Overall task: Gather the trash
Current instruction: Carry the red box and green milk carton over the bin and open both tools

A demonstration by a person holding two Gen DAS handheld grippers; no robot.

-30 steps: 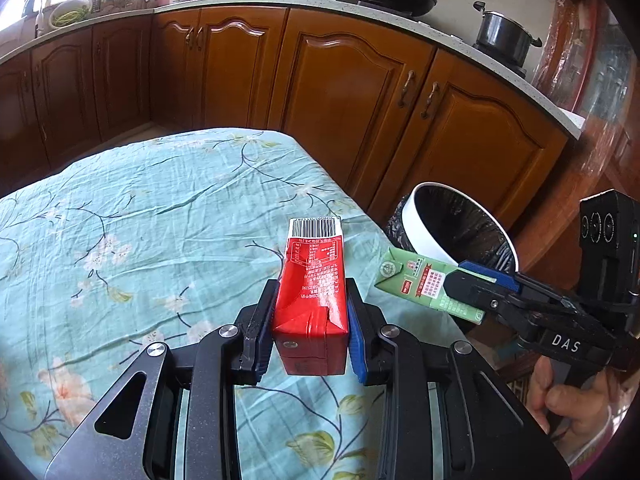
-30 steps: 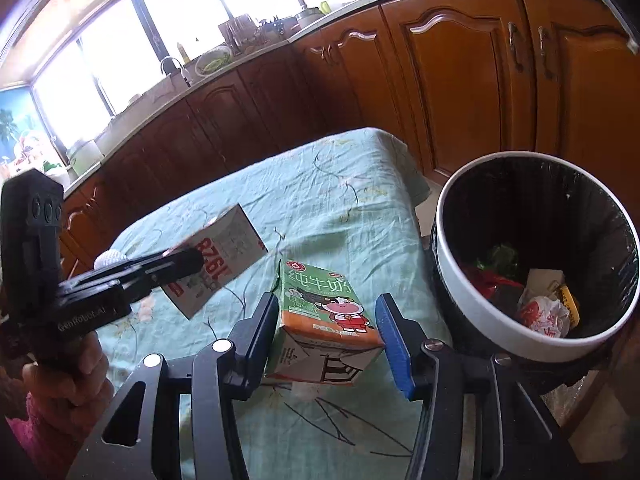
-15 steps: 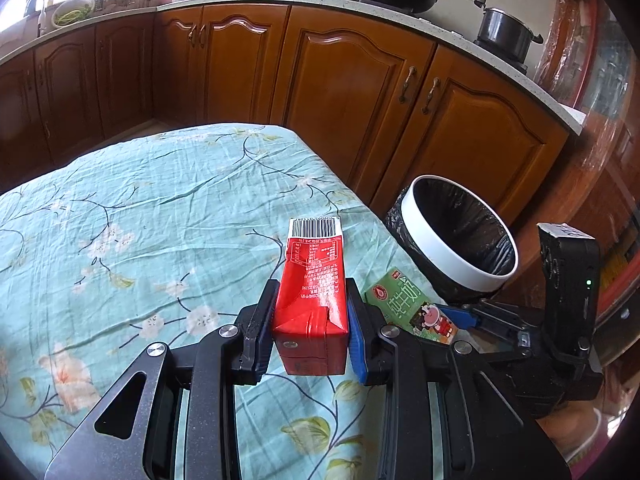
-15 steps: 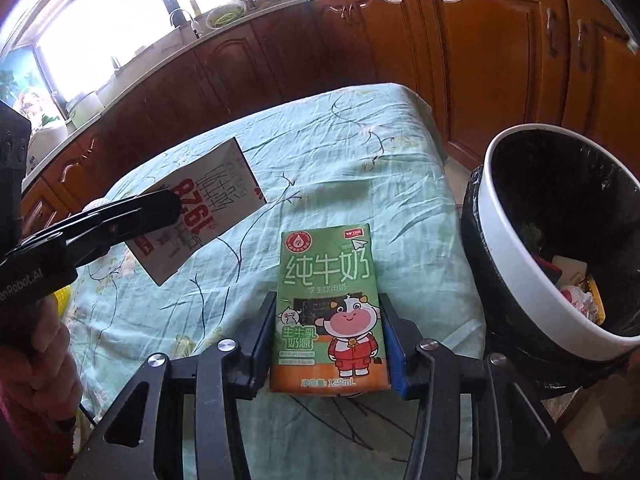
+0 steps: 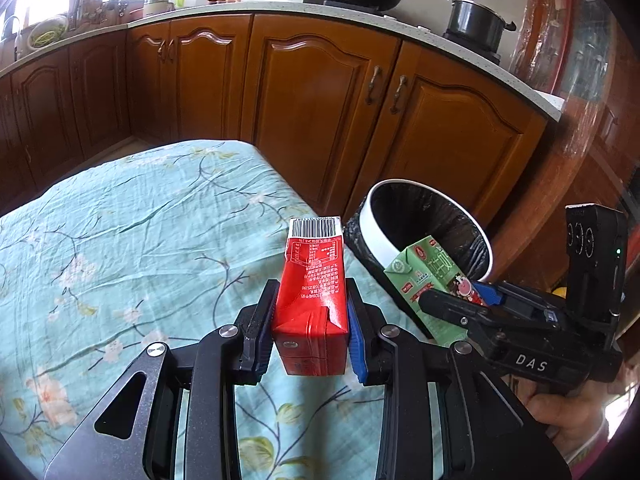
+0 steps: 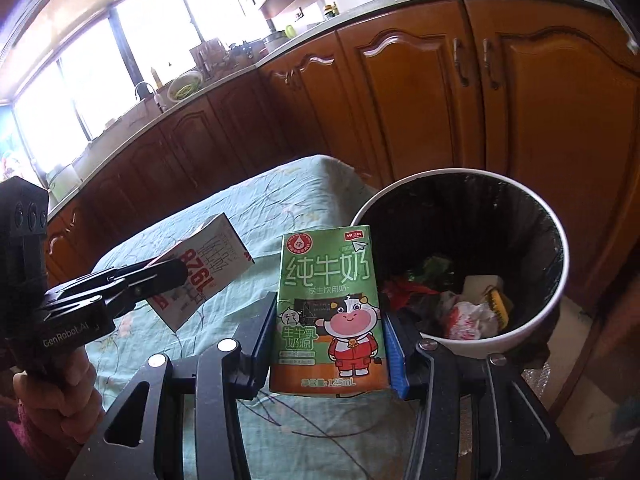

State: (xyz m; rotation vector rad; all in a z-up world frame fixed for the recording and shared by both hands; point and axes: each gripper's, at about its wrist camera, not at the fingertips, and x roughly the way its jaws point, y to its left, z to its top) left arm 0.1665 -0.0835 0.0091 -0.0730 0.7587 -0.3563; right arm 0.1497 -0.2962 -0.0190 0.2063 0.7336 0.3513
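Both cartons are up off the bench [image 5: 120, 240] and it is a double carry; the left claw [image 5: 310, 320] is clamped on the red carton [image 5: 314, 280], pads pinching its two broad sides near the folded base, barcode end pointing forward over the floral cloth; the right claw [image 6: 332, 340] has the green milk carton [image 6: 330, 300] squeezed the same way, low on its flanks, printed cow facing the camera.

The trash bin [image 6: 556, 280] stands just off the end of the bench, white rim, black liner, wrappers and scraps already in the bottom; from the right wrist view the green carton sits right at the rim's near edge, not yet over the opening as far as can be judged; the red one hangs back over the cloth.

These look like small drink cartons, likely empty and very light; thin card walls, so they dent rather than resist, and the red one shows creasing where the pads bite; the coated surface looks slick, so holding near the stiffer folded end seems the safer choice; nothing fragile here, a drop into the liner should do no harm.
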